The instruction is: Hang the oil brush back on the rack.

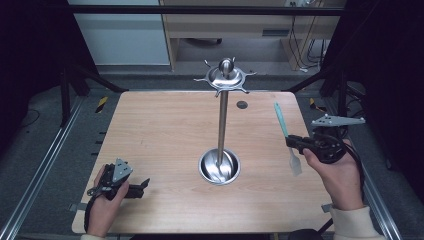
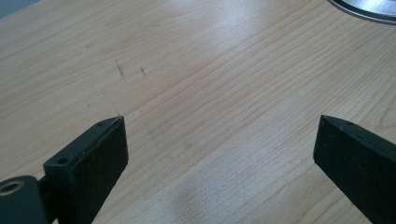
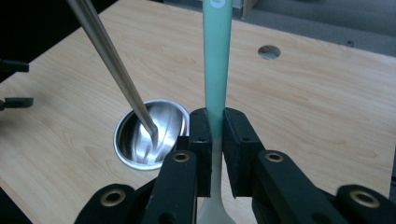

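Pale wood makes up the top of the bench (image 1: 165,130), and at its middle stands a polished steel utensil stand (image 1: 222,120): a thin upright pole rising from a round bowl-shaped base, with a disc of short hooks and a ball knob at the top. To the right of that stand, the right claw (image 1: 291,141) is clamped on a spatula with a mint-green handle and a whitish translucent blade (image 1: 287,136); its jaws pinch the spatula where the green handle meets the pale neck. In the high view the handle points away from the person and the blade toward them, the whole tool lifted off the wood. In the right gripper view the handle runs straight up between the jaws, with the stand's base just to its left. A small round hole (image 1: 242,104) sits in the wood beyond the stand, slightly right of it. To the left of the stand and nearer the person, the left claw (image 1: 142,186) rests low over bare wood, jaws spread wide apart and holding nothing.
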